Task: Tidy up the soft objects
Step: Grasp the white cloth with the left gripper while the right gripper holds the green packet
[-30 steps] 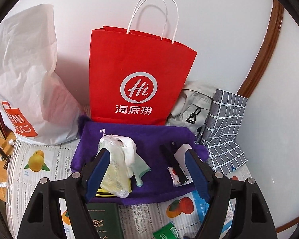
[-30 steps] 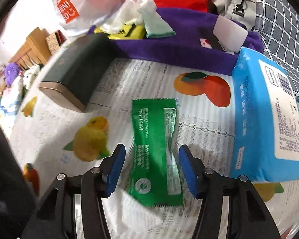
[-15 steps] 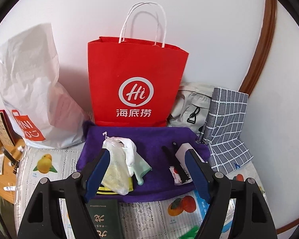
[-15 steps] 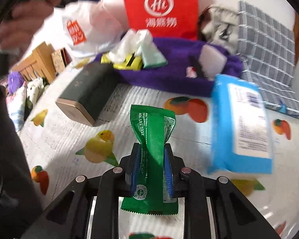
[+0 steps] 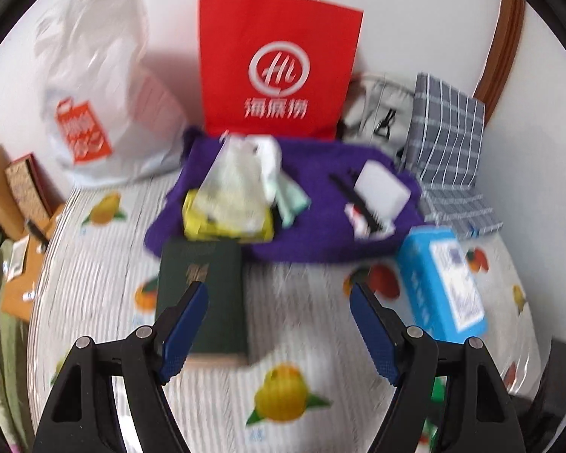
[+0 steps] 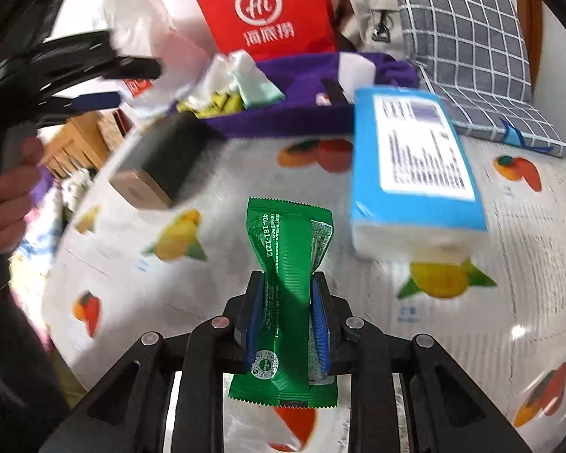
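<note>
Right gripper (image 6: 287, 324) clamped across the green packet's (image 6: 288, 275) waist, packet lifted off the surface, likely for carrying to the purple cloth (image 5: 313, 226) pile at the back edge. Left gripper (image 5: 279, 324) fingers wide apart, empty, above the dark green box (image 5: 202, 294). Blue tissue pack (image 6: 415, 162) sits near the right edge. Fruit-print tablecloth (image 5: 290, 343); red paper bag (image 5: 279, 64) against a white wall.

Black gripper (image 5: 279, 324) frames, blue ribbed fingers (image 5: 183, 330), silver screws, bare hand (image 6: 9, 196).

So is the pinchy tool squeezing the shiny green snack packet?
Touching. The right wrist view shows the right tool shut on the crinkly green foil packet, its blue pads pinching the waist inward.
</note>
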{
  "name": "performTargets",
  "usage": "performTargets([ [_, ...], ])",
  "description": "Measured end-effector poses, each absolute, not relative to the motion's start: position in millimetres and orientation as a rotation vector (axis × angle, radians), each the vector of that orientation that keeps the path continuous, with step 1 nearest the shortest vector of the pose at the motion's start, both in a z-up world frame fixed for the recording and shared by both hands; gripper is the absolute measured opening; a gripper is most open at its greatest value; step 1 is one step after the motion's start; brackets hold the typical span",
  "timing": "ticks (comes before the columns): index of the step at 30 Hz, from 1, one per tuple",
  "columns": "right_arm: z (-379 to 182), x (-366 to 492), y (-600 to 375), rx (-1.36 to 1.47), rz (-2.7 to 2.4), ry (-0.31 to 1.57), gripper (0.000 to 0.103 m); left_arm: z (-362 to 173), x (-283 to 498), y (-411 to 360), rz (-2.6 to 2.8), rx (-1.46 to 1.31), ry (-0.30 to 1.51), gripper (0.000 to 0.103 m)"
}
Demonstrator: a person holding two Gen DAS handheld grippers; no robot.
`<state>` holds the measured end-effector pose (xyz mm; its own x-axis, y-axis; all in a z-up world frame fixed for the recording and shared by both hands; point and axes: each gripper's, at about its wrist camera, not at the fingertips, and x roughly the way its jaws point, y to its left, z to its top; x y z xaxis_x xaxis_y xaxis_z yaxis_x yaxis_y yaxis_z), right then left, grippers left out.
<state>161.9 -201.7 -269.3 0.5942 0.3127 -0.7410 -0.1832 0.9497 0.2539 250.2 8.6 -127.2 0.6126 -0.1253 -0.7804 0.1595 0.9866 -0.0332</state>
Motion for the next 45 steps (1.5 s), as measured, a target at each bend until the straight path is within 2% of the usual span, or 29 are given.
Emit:
performTargets([
  [5, -293.9, 152.7, -209.4, 0.135, 0.262, 0.888, 0.032, -148.6, 219.9, 17.1, -0.156, 0.041, 0.936, 0.076],
  [6, -294.0, 150.8, -211.7, 0.146, 0.268, 0.884, 0.035, -153.3, 214.1, 18.7, -0.158, 0.039, 0.945, 0.076],
  [7, -294.4, 149.6, -214.3, 0.162, 0.271, 0.886, 0.043, -156.0, 211.1, 19.4, -0.161, 0.038, 0.953, 0.076],
  [9, -296.0, 147.6, -215.0, 0.166, 0.279, 0.871, 0.047, -163.3, 203.1, 23.4, -0.159, 0.028, 0.971, 0.076],
  [11, -298.2, 148.9, -212.6, 0.134, 0.262, 0.85, 0.029, -168.7, 194.1, 28.4, -0.161, 0.011, 0.979, 0.076],
  [13, -294.8, 153.4, -217.6, 0.184, 0.285, 0.853, 0.02, -174.4, 183.9, 31.2, -0.169, 0.006, 0.972, 0.076],
  [15, -290.0, 156.9, -223.9, 0.262, 0.328, 0.85, 0.02, -185.1, 174.0, 30.8, -0.191, 0.012, 0.981, 0.076],
  [25, -289.8, 157.1, -230.4, 0.262, 0.292, 0.84, 0.02, -234.6, 126.3, -17.6, -0.462, 0.141, 0.985, 0.076],
  [34, -283.2, 126.7, -253.6, 0.244, 0.26, 0.825, 0.02, -243.5, 112.8, -45.1, -0.576, 0.159, 0.991, 0.076],
  [41, -291.5, 107.5, -297.6, 0.282, 0.178, 0.822, 0.02, -254.9, 96.4, -75.5, -0.614, 0.289, 0.983, 0.076],
  [43, -292.2, 103.1, -305.3, 0.289, 0.162, 0.817, 0.02, -257.0, 90.8, -84.8, -0.589, 0.355, 0.95, 0.068],
  [45, -293.4, 99.8, -311.8, 0.301, 0.156, 0.813, 0.02, -255.2, 87.8, -89.4, -0.591, 0.372, 0.926, 0.041],
])
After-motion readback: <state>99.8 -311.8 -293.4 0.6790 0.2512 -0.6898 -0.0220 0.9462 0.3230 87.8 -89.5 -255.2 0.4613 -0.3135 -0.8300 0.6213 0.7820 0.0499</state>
